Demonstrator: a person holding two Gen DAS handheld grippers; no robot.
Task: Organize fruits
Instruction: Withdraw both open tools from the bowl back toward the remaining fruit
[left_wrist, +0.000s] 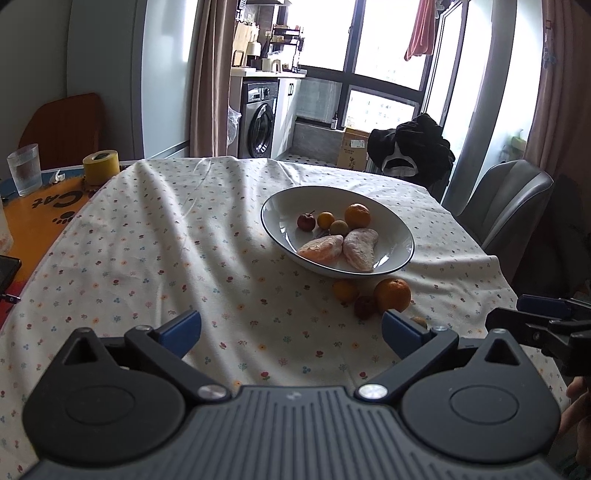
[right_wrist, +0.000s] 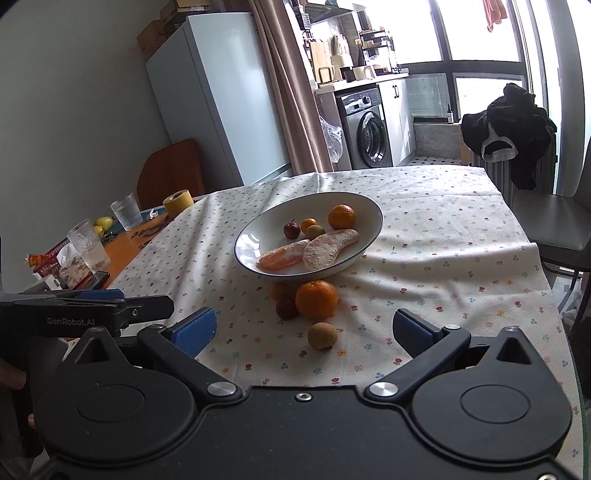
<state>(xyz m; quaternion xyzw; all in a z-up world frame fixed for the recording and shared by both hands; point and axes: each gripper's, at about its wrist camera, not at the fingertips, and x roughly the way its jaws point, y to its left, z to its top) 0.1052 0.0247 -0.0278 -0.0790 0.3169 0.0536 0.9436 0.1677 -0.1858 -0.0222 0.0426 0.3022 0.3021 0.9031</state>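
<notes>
A white bowl (left_wrist: 391, 225) (right_wrist: 255, 232) on the flowered tablecloth holds an orange (left_wrist: 357, 215), a small red fruit (left_wrist: 306, 221), two small yellowish fruits and two peeled pomelo segments (right_wrist: 328, 249). In front of the bowl, on the cloth, lie a large orange (right_wrist: 317, 298) (left_wrist: 392, 294), a smaller orange fruit (right_wrist: 280, 290), a dark red fruit (right_wrist: 286, 309) and a brown kiwi-like fruit (right_wrist: 322, 335). My left gripper (left_wrist: 291, 326) is open and empty, left of these loose fruits. My right gripper (right_wrist: 304, 330) is open, with the brown fruit lying between its fingers, untouched.
At the table's left stand two glasses (right_wrist: 126, 211), a yellow tape roll (left_wrist: 101, 167), a phone and snack packets on an orange mat. A grey chair (left_wrist: 506, 199) stands on the right, another with dark clothes behind. The table edge runs along the right.
</notes>
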